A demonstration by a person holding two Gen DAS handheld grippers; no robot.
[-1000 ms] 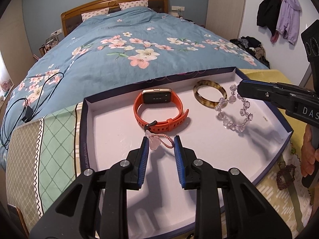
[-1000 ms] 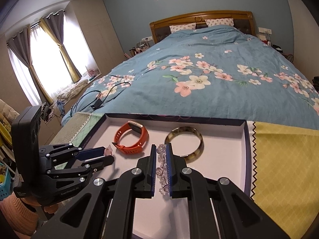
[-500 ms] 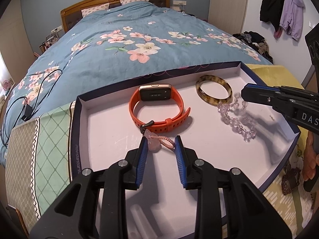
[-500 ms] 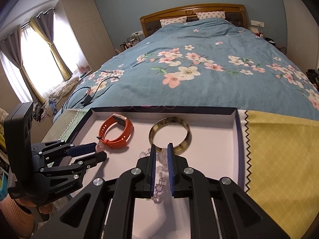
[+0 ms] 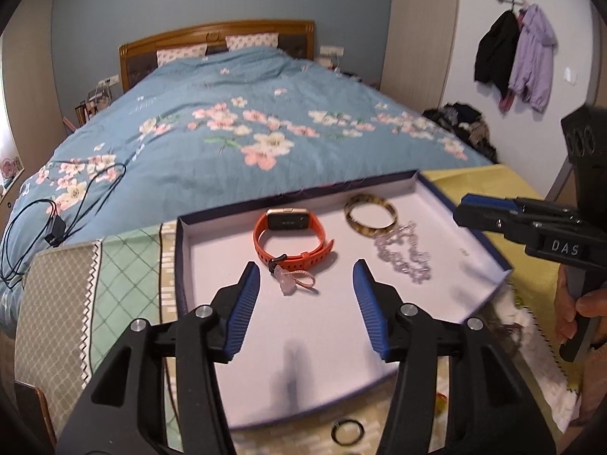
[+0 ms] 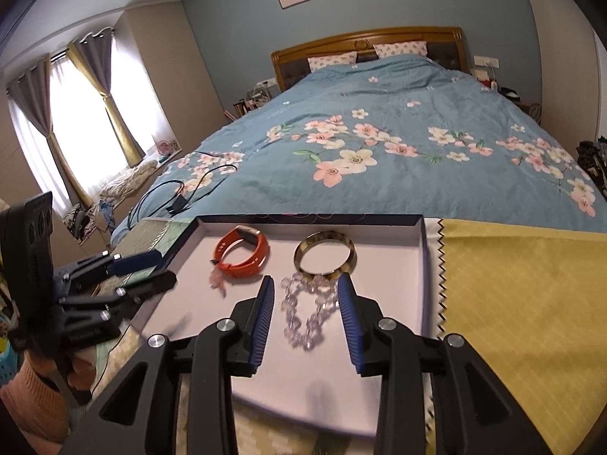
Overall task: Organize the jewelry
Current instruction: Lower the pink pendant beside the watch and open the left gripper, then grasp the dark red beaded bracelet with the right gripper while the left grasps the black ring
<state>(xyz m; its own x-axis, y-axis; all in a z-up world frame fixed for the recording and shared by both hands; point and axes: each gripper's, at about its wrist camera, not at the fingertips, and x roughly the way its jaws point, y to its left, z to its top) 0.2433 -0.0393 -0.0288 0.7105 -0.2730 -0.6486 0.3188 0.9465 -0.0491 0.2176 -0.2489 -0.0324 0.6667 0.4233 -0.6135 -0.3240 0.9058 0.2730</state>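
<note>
A shallow navy-rimmed tray [image 5: 182, 265] [image 6: 425, 265] holds an orange smartwatch [image 5: 292, 240] [image 6: 242, 252], a tortoiseshell bangle [image 5: 370, 212] [image 6: 326, 254], a clear bead bracelet [image 5: 404, 258] [image 6: 309, 307] and a small pink charm on a cord [image 5: 294, 282] [image 6: 218, 282]. My left gripper [image 5: 306, 275] is open and empty, raised just behind the charm. My right gripper [image 6: 306, 288] is open and empty, straddling the bead bracelet from above. The right gripper shows at the right of the left wrist view [image 5: 493, 214], the left gripper at the left of the right wrist view [image 6: 151, 269].
The tray lies on a patchwork cloth of green [image 5: 125, 265] and yellow [image 6: 531, 303] at the foot of a blue floral bed [image 5: 227, 132]. A black ring [image 5: 347, 433] and a dark beaded item [image 5: 504, 331] lie outside the tray. Black cables [image 5: 57, 223] lie on the bed.
Both grippers opened and pulled back and up. The pink charm was let go by the left gripper and the bead bracelet by the right; both now lie loose in the tray.
</note>
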